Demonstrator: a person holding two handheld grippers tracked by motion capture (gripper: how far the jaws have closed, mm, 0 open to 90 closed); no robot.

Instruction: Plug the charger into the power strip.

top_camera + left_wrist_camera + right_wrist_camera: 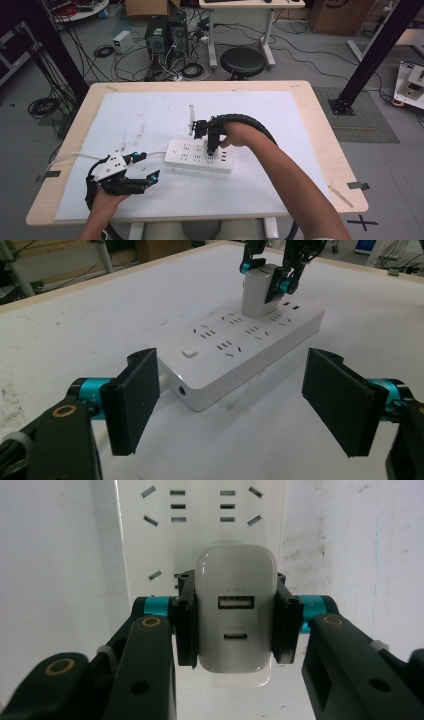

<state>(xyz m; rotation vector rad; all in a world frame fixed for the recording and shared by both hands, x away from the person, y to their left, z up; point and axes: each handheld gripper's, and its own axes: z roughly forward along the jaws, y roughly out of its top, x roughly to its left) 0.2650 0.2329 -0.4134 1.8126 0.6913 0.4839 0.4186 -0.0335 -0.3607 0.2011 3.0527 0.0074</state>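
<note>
A white power strip (187, 155) (225, 352) (200, 510) lies flat on the mat at mid-table, its white cable (75, 157) running off to the left. A white USB charger (257, 297) (236, 615) stands upright on the strip's right half, over a socket. My right gripper (212, 148) (267, 275) (235, 617) comes down from above and is shut on the charger, one pad on each side of it. My left gripper (148, 166) (235, 400) is open just left of the strip's switch end, nothing between its pads.
A white mat (150, 115) covers most of the wooden table (320, 145). Beyond the far edge stand a black stool (242, 62), computer cases and loose cables on the floor. The right forearm crosses the mat's near right part.
</note>
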